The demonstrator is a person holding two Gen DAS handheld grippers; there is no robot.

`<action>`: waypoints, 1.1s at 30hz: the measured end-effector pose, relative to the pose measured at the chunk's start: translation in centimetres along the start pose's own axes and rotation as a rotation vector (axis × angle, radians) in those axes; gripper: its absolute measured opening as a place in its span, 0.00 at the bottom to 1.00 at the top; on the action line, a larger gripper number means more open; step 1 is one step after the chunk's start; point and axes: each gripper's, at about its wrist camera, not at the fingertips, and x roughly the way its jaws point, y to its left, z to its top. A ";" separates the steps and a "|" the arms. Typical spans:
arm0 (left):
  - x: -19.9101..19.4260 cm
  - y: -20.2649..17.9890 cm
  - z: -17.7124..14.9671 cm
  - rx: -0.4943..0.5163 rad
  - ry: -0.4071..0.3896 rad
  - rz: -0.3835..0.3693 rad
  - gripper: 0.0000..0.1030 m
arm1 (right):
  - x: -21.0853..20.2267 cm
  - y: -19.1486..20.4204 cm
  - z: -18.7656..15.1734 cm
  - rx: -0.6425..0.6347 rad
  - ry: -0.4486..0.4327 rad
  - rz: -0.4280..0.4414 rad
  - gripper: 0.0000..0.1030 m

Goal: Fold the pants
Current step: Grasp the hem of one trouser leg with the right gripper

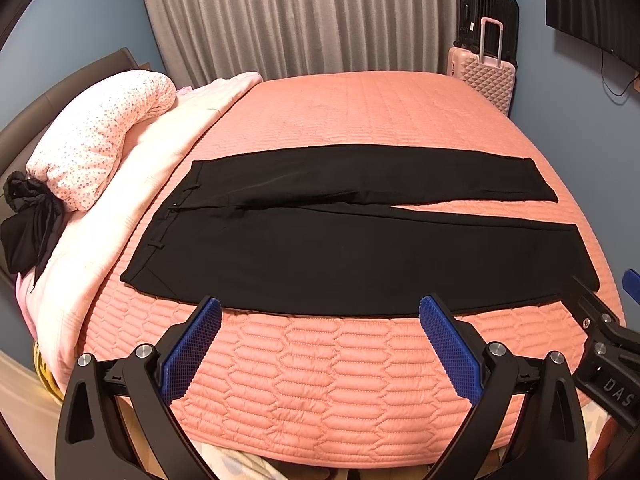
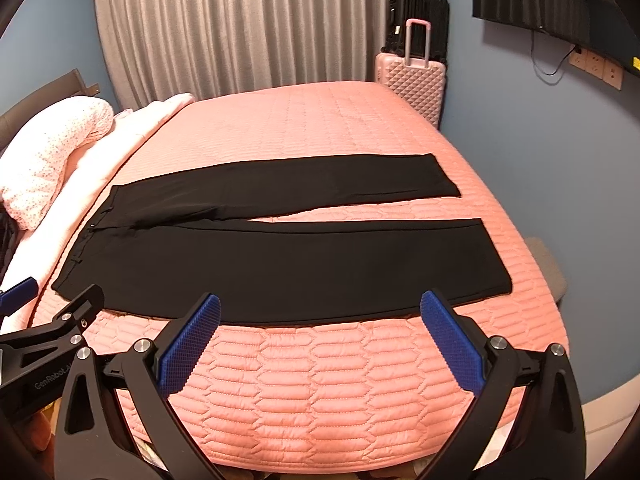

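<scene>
Black pants [image 1: 340, 252] lie flat and spread out on the pink quilted bed [image 1: 320, 380], waistband to the left, both legs running right with a narrow gap between the hems. They also show in the right wrist view [image 2: 280, 264]. My left gripper [image 1: 320, 312] is open and empty, held just short of the near edge of the near leg. My right gripper [image 2: 320, 308] is open and empty, also at the near edge of that leg, further right. The right gripper shows at the right edge of the left wrist view [image 1: 608, 320].
A dotted pink pillow [image 1: 100, 136] and a pale pink blanket [image 1: 120, 220] lie at the bed's left end, with a black garment [image 1: 28, 224] beside them. A pink suitcase [image 1: 484, 76] and a black suitcase [image 1: 488, 12] stand by the grey curtain [image 1: 300, 16].
</scene>
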 end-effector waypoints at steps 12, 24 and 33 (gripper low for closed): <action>6.5 -0.7 2.9 0.061 0.050 0.090 0.95 | 9.5 -10.7 8.7 -0.037 -0.112 -0.055 0.96; 16.7 -3.9 10.1 0.052 -0.010 0.027 0.95 | 33.4 -24.9 19.9 0.050 0.057 -0.064 0.96; 24.4 -7.0 12.7 0.102 0.071 0.047 0.95 | 45.5 -28.4 23.2 -0.091 0.243 -0.080 0.95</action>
